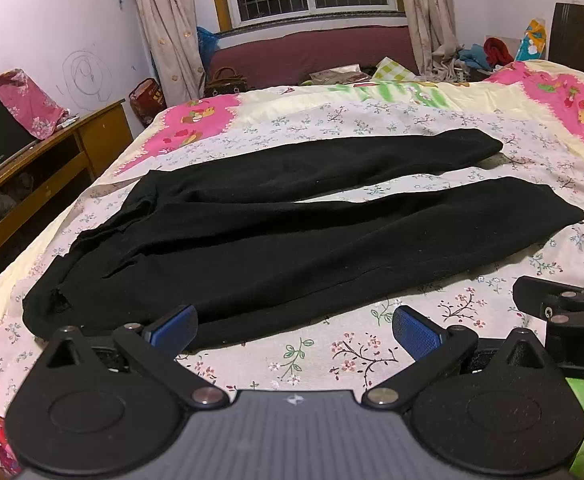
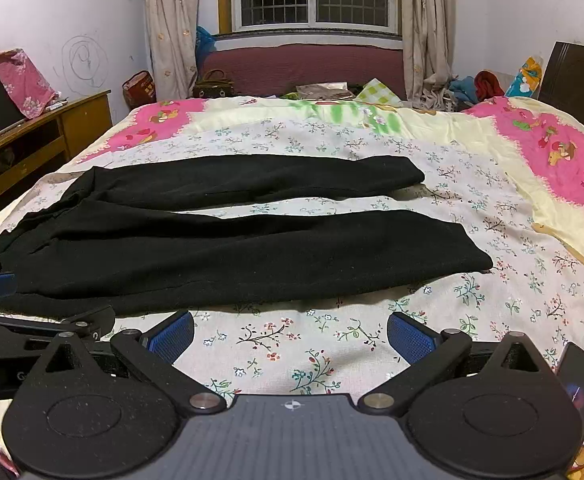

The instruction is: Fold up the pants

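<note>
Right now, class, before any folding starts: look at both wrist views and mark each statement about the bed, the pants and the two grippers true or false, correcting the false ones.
1. The black pants lie spread flat on the floral bedspread, legs apart. True.
2. The left gripper is clamped on the waistband. False: its jaws stand wide open, holding nothing.
3. The right gripper is open above bare bedspread. True.
4. The pants are already folded in half. False: both legs lie full length, side by side.
5. The waist end points toward the wooden cabinet. True.
</note>
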Demonstrator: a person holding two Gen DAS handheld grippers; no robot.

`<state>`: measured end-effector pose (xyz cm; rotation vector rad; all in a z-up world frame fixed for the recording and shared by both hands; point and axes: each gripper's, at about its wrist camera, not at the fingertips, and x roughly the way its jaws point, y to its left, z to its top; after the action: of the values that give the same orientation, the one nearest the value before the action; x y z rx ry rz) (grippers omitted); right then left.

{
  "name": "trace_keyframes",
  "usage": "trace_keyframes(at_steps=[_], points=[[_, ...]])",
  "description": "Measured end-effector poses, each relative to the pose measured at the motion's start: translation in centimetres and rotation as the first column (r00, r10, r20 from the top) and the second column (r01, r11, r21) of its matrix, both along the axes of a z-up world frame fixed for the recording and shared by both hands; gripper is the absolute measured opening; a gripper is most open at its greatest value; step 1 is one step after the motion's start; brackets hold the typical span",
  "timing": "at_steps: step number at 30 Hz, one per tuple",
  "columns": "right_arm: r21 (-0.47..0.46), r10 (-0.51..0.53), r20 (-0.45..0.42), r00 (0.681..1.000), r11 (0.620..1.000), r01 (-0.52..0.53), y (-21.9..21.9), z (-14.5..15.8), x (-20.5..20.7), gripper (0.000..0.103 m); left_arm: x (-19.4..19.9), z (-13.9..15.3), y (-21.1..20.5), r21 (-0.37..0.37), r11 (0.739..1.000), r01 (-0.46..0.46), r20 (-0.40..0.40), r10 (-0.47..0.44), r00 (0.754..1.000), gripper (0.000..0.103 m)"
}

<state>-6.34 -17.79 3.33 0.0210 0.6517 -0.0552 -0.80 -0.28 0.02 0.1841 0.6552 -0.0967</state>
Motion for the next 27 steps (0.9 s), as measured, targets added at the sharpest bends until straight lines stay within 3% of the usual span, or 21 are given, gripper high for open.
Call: trace_keyframes(at_steps=[27], points=[[-0.004,0.012,0.024,1.0,1.0,-0.012,0.11,0.68,-0.75,0.091,-0.85,0.88,-0.05,0.002,1.0,0.007,0.026,-0.007,1.0,0.103]])
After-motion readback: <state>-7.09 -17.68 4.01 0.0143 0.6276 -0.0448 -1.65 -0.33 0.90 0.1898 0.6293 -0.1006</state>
